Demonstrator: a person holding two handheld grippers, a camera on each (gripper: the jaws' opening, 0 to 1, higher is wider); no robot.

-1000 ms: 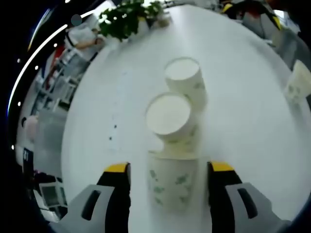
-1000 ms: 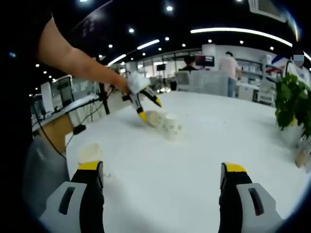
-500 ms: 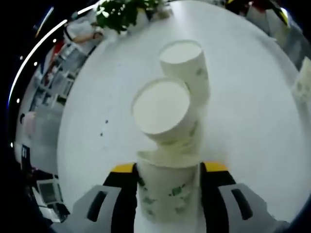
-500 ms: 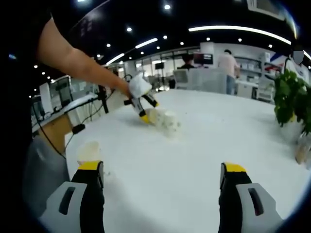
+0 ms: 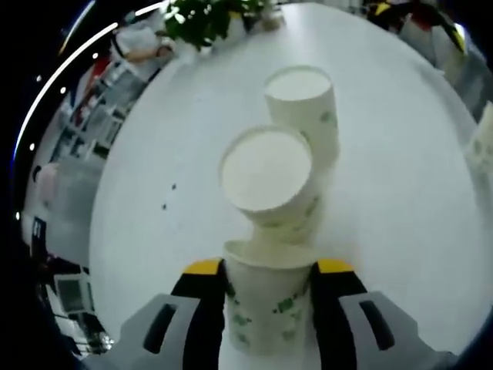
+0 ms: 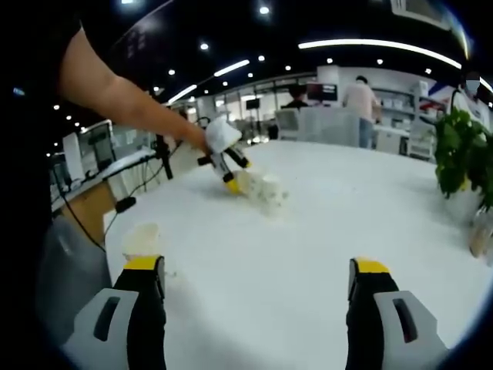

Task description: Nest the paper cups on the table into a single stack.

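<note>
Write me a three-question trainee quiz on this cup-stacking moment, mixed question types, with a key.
1. True or false: the left gripper has its jaws closed against a paper cup.
2. Multiple choice: in the right gripper view, what lies between the right gripper jaws? A) a cup B) bare white table C) a plant pot
3. Fill in: in the left gripper view, beyond the held cup stand ___ more cups close together, the nearer cup and the farther cup, open mouths up.

Key: 1 true; 2 B; 3 two.
</note>
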